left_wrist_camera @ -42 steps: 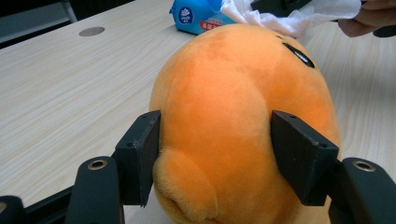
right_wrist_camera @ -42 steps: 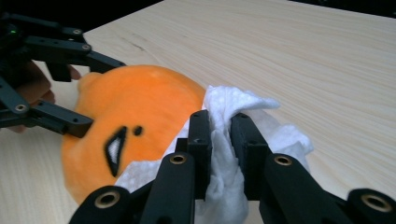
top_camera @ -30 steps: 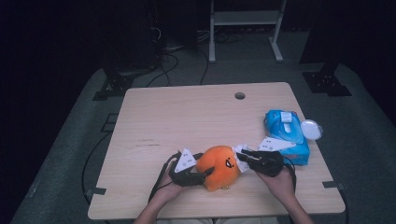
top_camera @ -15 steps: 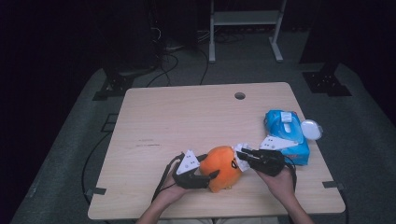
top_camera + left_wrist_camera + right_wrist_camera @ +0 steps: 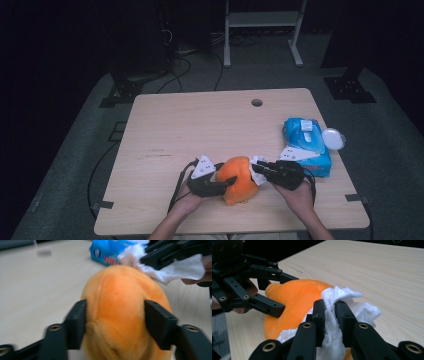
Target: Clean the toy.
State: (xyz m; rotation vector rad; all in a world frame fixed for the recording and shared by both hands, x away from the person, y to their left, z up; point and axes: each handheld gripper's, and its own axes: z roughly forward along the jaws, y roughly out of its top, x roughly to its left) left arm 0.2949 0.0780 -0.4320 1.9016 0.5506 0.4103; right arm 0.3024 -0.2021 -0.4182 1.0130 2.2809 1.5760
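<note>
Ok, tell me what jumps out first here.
The orange plush toy near the table's front edge, clamped by the left gripper. The right gripper presses a white tissue against it. A blue tissue pack lies to the right.

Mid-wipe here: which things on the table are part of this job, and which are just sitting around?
In use:
- orange plush toy, clamped by the left tool
- white wipe, pinched in the right tool against the toy

Lying about:
- blue wipes pack, possibly the wipe's source
- white round lid beside the pack
</note>
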